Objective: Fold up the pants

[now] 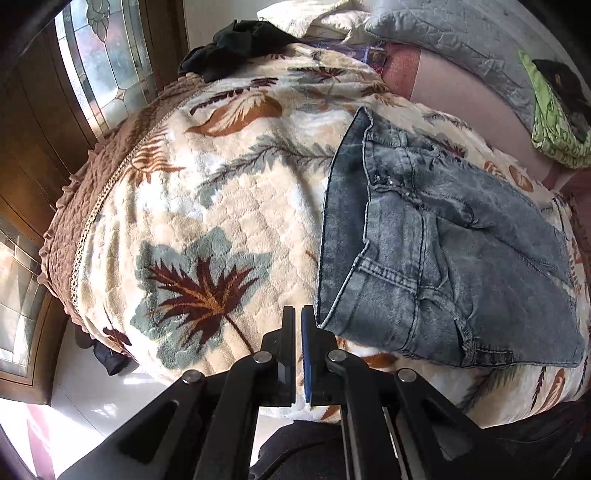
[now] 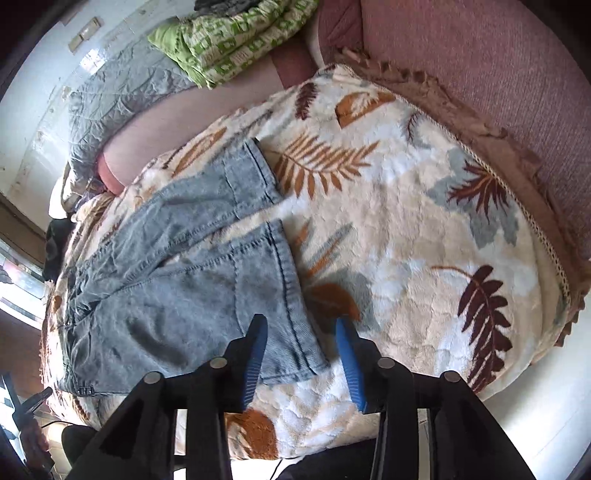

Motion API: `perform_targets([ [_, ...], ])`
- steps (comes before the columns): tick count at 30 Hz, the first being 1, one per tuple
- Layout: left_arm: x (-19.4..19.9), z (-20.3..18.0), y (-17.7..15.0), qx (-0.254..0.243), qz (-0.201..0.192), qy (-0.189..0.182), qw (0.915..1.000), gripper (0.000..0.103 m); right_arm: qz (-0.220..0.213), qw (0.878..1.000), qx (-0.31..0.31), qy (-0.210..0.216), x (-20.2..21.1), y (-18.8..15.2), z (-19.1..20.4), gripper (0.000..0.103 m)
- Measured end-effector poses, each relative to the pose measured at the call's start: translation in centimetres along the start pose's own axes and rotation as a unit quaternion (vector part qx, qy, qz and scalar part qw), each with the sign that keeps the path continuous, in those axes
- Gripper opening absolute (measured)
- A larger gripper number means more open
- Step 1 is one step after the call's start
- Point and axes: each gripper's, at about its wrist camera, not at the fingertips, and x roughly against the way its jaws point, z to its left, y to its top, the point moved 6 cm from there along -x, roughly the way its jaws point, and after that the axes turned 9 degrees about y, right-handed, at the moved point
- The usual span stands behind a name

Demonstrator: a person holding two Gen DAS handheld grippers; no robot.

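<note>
Denim pants point(image 1: 443, 240) lie flat on leaf-print blanket point(image 1: 221, 206) of the bed, waist end toward left gripper point(image 1: 298, 314), both leg hems toward right gripper point(image 2: 301, 325). In right view the two legs are side by side w/ a narrow gap between them, so no fold is made yet, I judge.

Left gripper: jaws pressed together, nothing between them. It hangs just beside the near waist corner, tips next to the edge but not pinching it. Prob. it is placed there because this corner is the natural grab point for the fold.

Right gripper: jaws spread, approx. half way. The near hem corner point(image 2: 295, 354) shows between the fingers, but pads do not press on it; whether the tips touch the cloth I cannot tell. Both claws point steeply down at the bed, which suits taking thin cloth from above.

Green quilt point(image 2: 229, 40) and grey pillow point(image 1: 443, 33) are at the far side, well apart from pants. Black cloth point(image 1: 232, 44) lies at far blanket edge.
</note>
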Motion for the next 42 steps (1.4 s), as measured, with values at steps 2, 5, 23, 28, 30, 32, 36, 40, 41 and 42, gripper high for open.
perform_targets([
  [2, 1.4, -1.3, 1.0, 0.000, -0.020, -0.023, 0.9995, 0.003, 0.001, 0.999, 0.022, 0.027, -0.4, 0.4, 2.2, 0.061],
  [5, 2.3, -4.9, 2.1, -0.017, -0.035, -0.058, 0.9976, 0.011, 0.048, 0.997, 0.027, 0.059, -3.6, -0.4, 3.4, 0.062],
  [23, -1.7, -8.8, 2.0, -0.067, 0.003, -0.025, 0.9975, 0.056, 0.127, 0.992, 0.002, 0.016, -9.4, -0.2, 0.9, 0.083],
  [28, -3.6, -8.3, 10.1, -0.002, -0.009, -0.046, 0.9989, 0.056, 0.087, 0.995, 0.019, 0.053, -8.3, 5.9, 3.6, 0.083],
  [30, -5.8, -8.8, 13.3, 0.013, -0.008, -0.052, 0.9985, 0.056, 0.076, 0.995, 0.023, 0.060, -9.4, 9.0, 4.4, 0.083],
  [32, -8.1, -9.7, 15.8, 0.013, -0.006, -0.048, 0.9988, 0.056, 0.070, 0.995, 0.038, 0.054, -11.5, 12.2, 5.3, 0.083],
  [36, -12.8, -11.9, 19.2, -0.002, 0.004, -0.039, 0.9992, 0.056, 0.060, 0.996, 0.050, 0.039, -16.8, 18.3, 6.1, 0.081],
  [40, -16.2, -13.1, 21.6, 0.015, 0.028, -0.045, 0.9985, 0.056, 0.068, 0.996, 0.056, -0.004, -21.7, 22.5, 5.4, 0.073],
  [41, -16.8, -13.2, 22.1, 0.023, 0.031, -0.046, 0.9982, 0.056, 0.074, 0.996, 0.056, -0.007, -22.8, 23.0, 5.3, 0.066],
  [42, -17.4, -13.4, 22.5, 0.025, 0.035, -0.043, 0.9981, 0.056, 0.080, 0.995, 0.059, -0.009, -23.7, 23.2, 5.4, 0.063],
])
